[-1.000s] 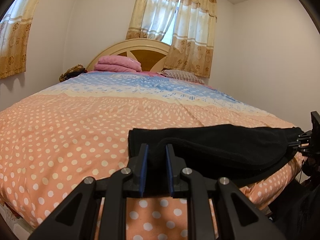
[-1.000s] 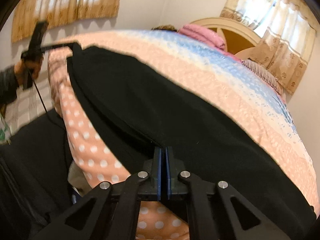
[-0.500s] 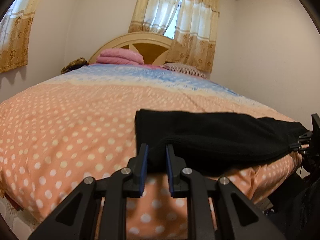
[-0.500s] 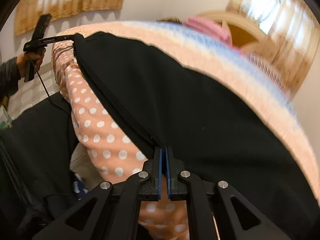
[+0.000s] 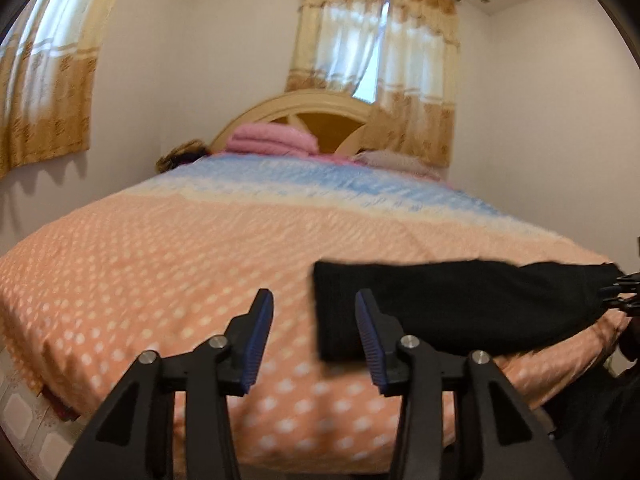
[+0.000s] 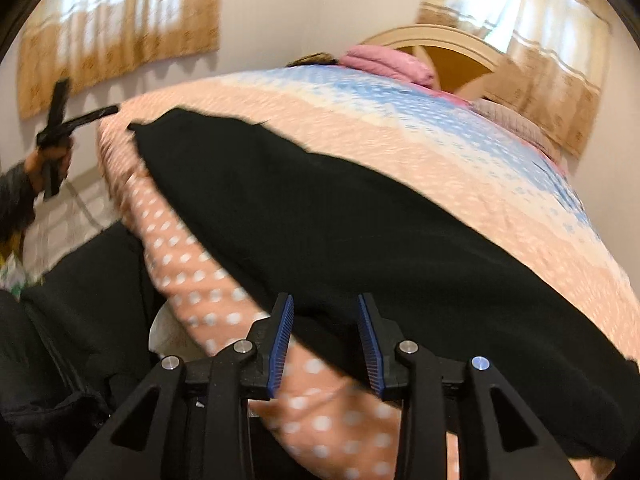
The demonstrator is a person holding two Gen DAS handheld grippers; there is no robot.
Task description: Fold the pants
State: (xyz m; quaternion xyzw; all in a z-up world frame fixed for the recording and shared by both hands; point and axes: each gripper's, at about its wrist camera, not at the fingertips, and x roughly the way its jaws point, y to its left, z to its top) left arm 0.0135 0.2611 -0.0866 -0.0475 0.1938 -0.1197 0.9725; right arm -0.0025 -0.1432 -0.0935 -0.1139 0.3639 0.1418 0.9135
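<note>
The black pants (image 5: 460,304) lie folded lengthwise along the near edge of the bed (image 5: 180,264). My left gripper (image 5: 314,312) is open and empty, just off the pants' left end. In the right wrist view the pants (image 6: 360,232) stretch across the bed's edge. My right gripper (image 6: 325,316) is open and empty, its jaws apart over the near edge of the pants. The left gripper (image 6: 86,116) shows at far left of that view, held clear of the cloth. The right gripper's tip (image 5: 624,292) shows at the pants' right end.
The bed has an orange polka-dot and blue cover (image 6: 400,108). Pink folded blankets (image 5: 272,140) and a pillow (image 5: 392,158) lie by the headboard (image 5: 332,108). Curtained windows are behind and to the left. Tiled floor (image 6: 68,216) lies beside the bed.
Both grippers have opened and let go of the pants. The pants now lie on the bed. The left gripper has drawn back to the left of the cloth.
</note>
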